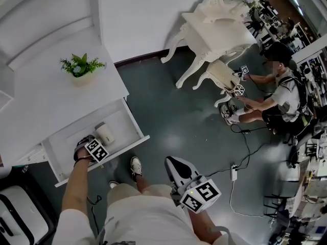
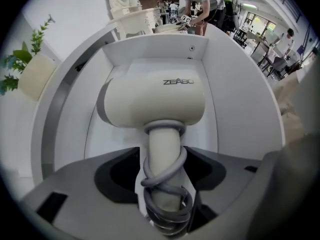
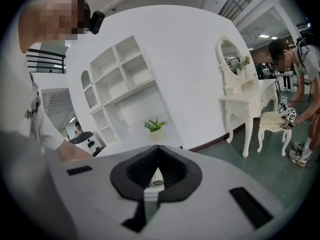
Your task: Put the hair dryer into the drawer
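The cream hair dryer (image 1: 104, 133) lies in the open white drawer (image 1: 138, 139), its barrel across the drawer floor. In the left gripper view the hair dryer (image 2: 155, 101) fills the middle, with a grey cord coiled round its handle, and the drawer wall (image 2: 235, 99) rises behind it. My left gripper (image 1: 84, 148) points straight down into the drawer. Its jaws (image 2: 162, 184) stand on either side of the handle, with narrow gaps showing, so it is open. My right gripper (image 1: 174, 163) hangs over the floor to the right of the drawer. Its jaws (image 3: 152, 176) are shut on nothing.
A potted plant (image 1: 82, 68) stands on the white cabinet top above the drawer. Farther right are a white dressing table (image 1: 214, 29) and chair (image 1: 222, 75), where another person (image 1: 278, 96) crouches with grippers. A power strip (image 1: 234, 171) and cables lie on the floor.
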Available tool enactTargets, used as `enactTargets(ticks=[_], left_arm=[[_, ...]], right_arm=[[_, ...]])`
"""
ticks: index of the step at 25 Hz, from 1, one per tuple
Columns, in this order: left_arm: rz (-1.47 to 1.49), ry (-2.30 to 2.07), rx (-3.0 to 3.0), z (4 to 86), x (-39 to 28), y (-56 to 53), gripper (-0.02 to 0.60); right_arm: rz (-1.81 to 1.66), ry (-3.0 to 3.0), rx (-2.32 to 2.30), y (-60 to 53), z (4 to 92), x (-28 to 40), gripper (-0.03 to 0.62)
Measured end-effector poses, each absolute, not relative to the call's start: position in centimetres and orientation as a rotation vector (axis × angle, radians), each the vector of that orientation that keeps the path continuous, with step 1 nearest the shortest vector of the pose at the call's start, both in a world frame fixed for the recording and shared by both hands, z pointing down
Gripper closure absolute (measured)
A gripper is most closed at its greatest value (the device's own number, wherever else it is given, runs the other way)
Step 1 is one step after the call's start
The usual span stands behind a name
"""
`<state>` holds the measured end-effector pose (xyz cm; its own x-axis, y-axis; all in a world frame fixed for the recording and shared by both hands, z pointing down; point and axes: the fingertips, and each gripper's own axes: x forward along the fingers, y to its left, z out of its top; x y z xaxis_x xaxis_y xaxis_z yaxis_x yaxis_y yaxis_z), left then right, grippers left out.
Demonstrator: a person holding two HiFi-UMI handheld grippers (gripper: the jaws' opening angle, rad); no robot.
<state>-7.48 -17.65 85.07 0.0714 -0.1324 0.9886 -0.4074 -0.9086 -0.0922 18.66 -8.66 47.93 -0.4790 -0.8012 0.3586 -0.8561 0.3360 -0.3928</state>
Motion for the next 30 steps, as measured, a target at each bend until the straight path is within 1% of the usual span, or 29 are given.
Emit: enactTargets(ticks=[4,11,19,25,30], left_arm=[[1.889,-0.604,2.141,85.0,-8.1,-17.9,0.316],[2.003,-0.676,2.265,84.0,-8.4,-18.7,0.268],[1.819,-0.82,2.33,80.6,-9.1,-18.5,0.249],[1.662,-0.987,2.366,75.7,-10.8,-18.6,0.239],[1.446,-1.165,2.379,71.0,-12.4,-17.8,0.239]], right_arm=[[0.799,-2.48,1.563,-8.0,47.3,18.4,0.585],[0.763,-2.456,1.628,-5.9,46.5,19.1,0.585],[0.753,-2.495,1.61,-4.1,45.9,16.6,0.585],[0.723,-2.58,1.537,-3.6,44.2,13.1,0.585],[0.722,-2.646,1.465,-3.3,43.5,10.2,0.585]])
